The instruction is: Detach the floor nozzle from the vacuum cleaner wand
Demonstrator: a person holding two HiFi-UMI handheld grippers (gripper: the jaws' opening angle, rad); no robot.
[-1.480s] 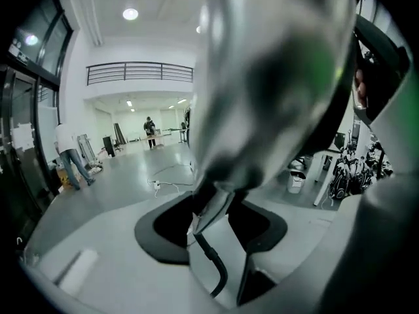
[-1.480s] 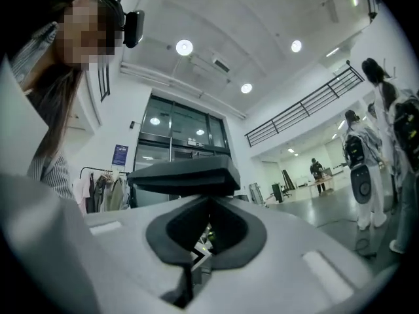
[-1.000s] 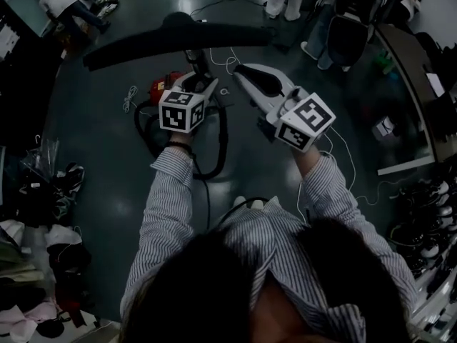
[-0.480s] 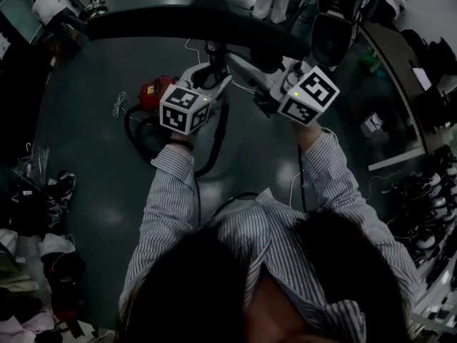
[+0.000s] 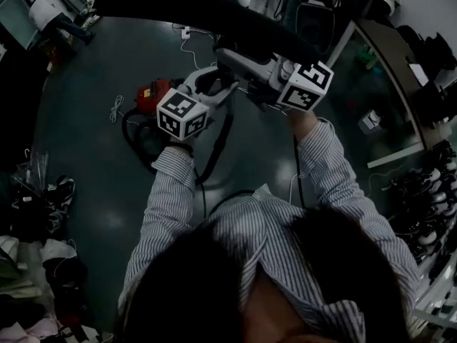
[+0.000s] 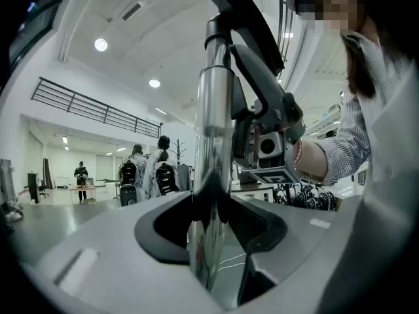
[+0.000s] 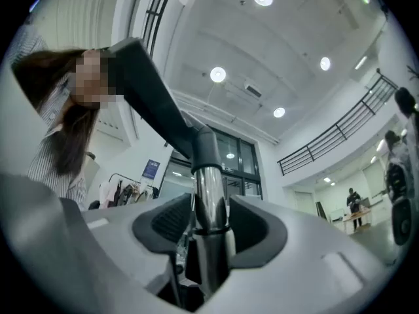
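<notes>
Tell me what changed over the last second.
The right gripper came across to the wand; its fingers have just been opening and now clamp it, near the floor nozzle, which rose toward the view's top. The left gripper kept hold of the wand; nozzle still attached.

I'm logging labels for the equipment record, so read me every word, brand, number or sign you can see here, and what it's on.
Blue sign in the background, right gripper view: too small to read.
Marker cubes: black-and-white square patterns only, no letters or numbers.
Red vacuum body: no label that can be read.
Nothing else legible.
</notes>
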